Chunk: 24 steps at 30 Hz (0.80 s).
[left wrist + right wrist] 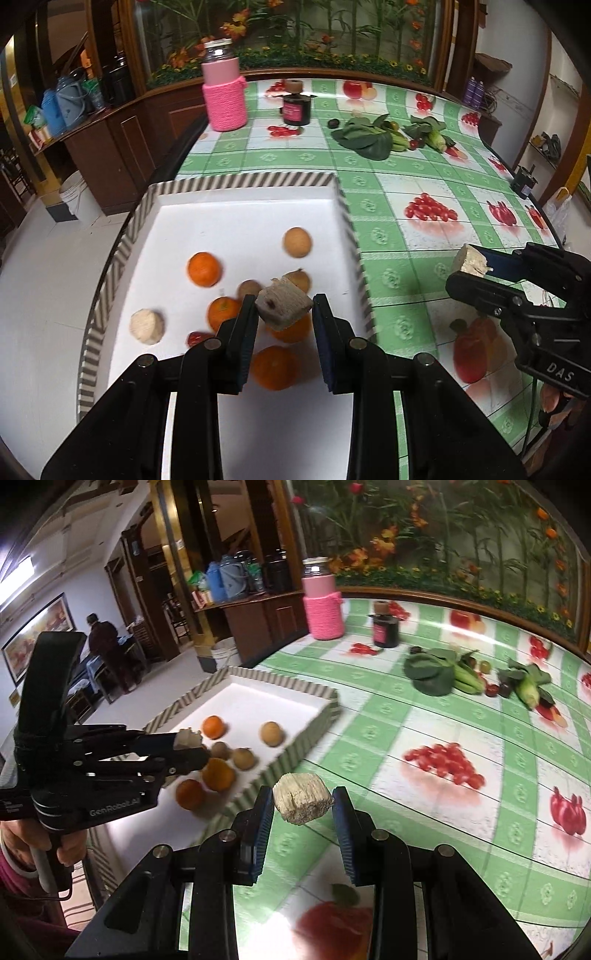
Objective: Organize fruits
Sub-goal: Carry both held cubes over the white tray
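Observation:
My left gripper (284, 308) is shut on a pale fibrous chunk (283, 308) and holds it above the white tray (236, 206), over several oranges (204, 268) and brown round fruits (297, 242). Another pale chunk (146, 326) lies in the tray at the left. My right gripper (303, 803) is shut on a second pale chunk (302, 803) above the green tablecloth, just right of the tray (258, 698). The left gripper (188, 747) also shows in the right wrist view, over the tray's fruit.
A pink bottle (223, 88) and a dark jar (296, 109) stand at the table's far side. Leafy greens, corn and small fruits (384, 136) lie at the far right. The tray sits at the table's left edge, by the floor.

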{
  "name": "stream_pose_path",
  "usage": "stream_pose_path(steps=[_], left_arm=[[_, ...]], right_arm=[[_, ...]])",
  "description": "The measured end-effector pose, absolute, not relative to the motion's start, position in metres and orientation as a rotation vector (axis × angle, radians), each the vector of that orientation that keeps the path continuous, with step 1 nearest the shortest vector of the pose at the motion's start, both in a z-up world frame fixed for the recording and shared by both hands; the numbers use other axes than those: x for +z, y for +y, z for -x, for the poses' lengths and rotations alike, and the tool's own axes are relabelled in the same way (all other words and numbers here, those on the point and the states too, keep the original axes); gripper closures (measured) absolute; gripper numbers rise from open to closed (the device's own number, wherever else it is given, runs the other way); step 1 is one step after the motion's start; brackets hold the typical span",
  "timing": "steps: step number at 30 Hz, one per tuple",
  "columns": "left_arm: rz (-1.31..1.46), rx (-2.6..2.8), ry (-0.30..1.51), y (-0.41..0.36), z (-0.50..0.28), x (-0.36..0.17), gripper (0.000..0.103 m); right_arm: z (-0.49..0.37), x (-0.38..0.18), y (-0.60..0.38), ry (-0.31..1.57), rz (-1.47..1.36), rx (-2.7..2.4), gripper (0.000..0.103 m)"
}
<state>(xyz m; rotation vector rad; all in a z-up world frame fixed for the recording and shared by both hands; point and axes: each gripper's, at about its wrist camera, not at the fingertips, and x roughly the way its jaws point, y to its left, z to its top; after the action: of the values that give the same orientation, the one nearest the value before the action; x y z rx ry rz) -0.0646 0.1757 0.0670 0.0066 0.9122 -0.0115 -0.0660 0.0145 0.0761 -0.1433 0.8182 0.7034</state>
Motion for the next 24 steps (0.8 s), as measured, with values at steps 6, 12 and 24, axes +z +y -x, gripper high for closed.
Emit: stream_pose_path(steps=[6,12,24], left_arm=[[0.008,0.021,0.913,0.196,0.069,0.064,0.076],[0.03,0.054,0.924,0.219,0.069,0.058,0.076],[0.098,0.121,0.938,0.262,0.061,0.048,0.076]], right_arm=[[0.07,0.075,0.043,0.822,0.173,0.747,0.07],[0.069,0.073,0.067,0.83,0.209,0.781,0.07],[0.046,0.06,0.107,0.861,0.247,0.817,0.07]])
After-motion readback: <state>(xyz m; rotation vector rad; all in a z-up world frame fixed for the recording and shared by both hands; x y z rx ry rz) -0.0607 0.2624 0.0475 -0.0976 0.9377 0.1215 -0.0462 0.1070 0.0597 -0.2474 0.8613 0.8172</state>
